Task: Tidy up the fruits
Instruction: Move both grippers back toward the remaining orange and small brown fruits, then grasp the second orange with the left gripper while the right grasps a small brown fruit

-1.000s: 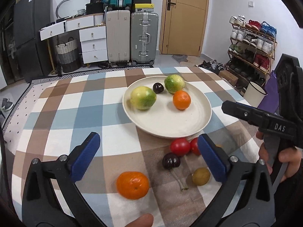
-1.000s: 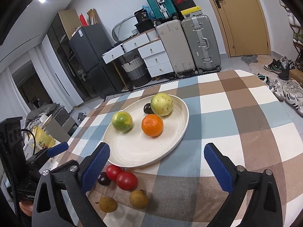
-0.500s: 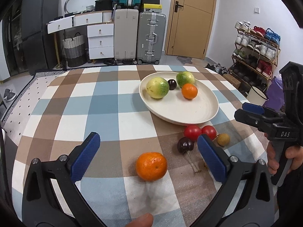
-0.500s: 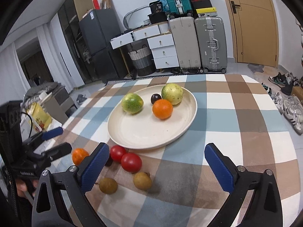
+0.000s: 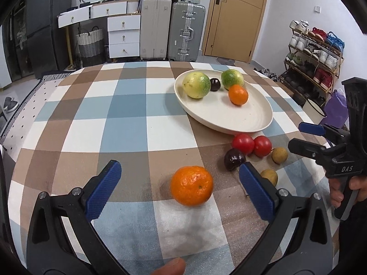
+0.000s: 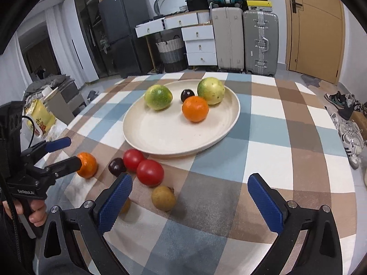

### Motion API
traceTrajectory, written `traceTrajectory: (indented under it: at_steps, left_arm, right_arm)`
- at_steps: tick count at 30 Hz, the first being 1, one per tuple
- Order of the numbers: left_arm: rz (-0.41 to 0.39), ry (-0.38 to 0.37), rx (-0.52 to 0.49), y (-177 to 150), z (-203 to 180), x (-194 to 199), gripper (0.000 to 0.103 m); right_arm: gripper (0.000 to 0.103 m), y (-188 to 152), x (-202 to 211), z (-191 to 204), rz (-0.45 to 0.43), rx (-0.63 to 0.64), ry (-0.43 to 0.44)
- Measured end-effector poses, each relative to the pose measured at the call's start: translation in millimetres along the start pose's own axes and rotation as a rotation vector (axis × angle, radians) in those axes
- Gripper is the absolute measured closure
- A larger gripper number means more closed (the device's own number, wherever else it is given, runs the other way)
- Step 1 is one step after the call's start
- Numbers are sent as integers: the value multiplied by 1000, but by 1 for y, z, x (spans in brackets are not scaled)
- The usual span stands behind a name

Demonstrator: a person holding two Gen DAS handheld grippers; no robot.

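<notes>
Item: loose mandarin (image 5: pixel 191 185), on the checked tabletop (image 5: pixel 128 123), near side, well apart from the cream plate (image 5: pixel 263 123). Left hand-held gripper (image 5: pixel 179 190): jaws spread wide, nothing held, the mandarin lying between the blue pads but nearer the right one. Right hand-held gripper (image 6: pixel 190 204): likewise wide open and empty, hovering over the near right of the tabletop. Plate contents: two yellow-green fruits (image 5: pixel 196 85), one dark plum (image 5: pixel 215 84), one mandarin (image 5: pixel 238 94). Off the plate, just near its rim: two tomatoes (image 5: pixel 243 144) touching each other, a second dark plum (image 5: pixel 234 159) against them, two small brown fruits (image 5: pixel 279 155). Risks, as judged: the off-centre pad may reach the round mandarin first and roll it left instead of gripping it; the right pad sits close to the plum and may nudge it into the tomatoes; smooth round fruit may slip from a light pinch during the carry; a hard drop on the plate may set its fruit rolling.
</notes>
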State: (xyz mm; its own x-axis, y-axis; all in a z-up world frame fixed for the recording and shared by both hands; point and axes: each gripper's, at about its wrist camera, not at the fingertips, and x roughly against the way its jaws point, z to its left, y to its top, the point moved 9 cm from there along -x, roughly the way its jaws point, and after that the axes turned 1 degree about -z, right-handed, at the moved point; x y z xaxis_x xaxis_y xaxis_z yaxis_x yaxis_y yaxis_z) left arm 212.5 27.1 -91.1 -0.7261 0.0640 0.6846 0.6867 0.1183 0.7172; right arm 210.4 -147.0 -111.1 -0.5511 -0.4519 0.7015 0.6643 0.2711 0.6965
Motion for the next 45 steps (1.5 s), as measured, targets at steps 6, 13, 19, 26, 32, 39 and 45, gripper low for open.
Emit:
traceTrajectory:
  at_steps: [6,13,19,26,32,39,45]
  left_arm:
    - [17,-4,7,-3,1,-6,1]
    - [35,29,9,-7,5,-11,1]
    - [63,33,-4,-11,4,-19,1]
    - [92,12,-19,-15,-1,-24,6]
    - [94,-13,-44,-17,-7,-25,21]
    - [87,-51,-42,-18,-12,-22,47]
    - [74,-76,-44,-17,-14,-19,65]
  right_arm:
    - [1,-8,-7,6,37,-1,26]
    - [4,-18,-18,15,82,33,14]
    - [17,-20,-21,21,97,43,31]
    - [30,-21,-23,24,100,56,37]
    - [46,-22,-22,29,99,83,42]
    - [55,-24,-21,34,101,98,59]
    - [60,-25,-21,36,102,110,68]
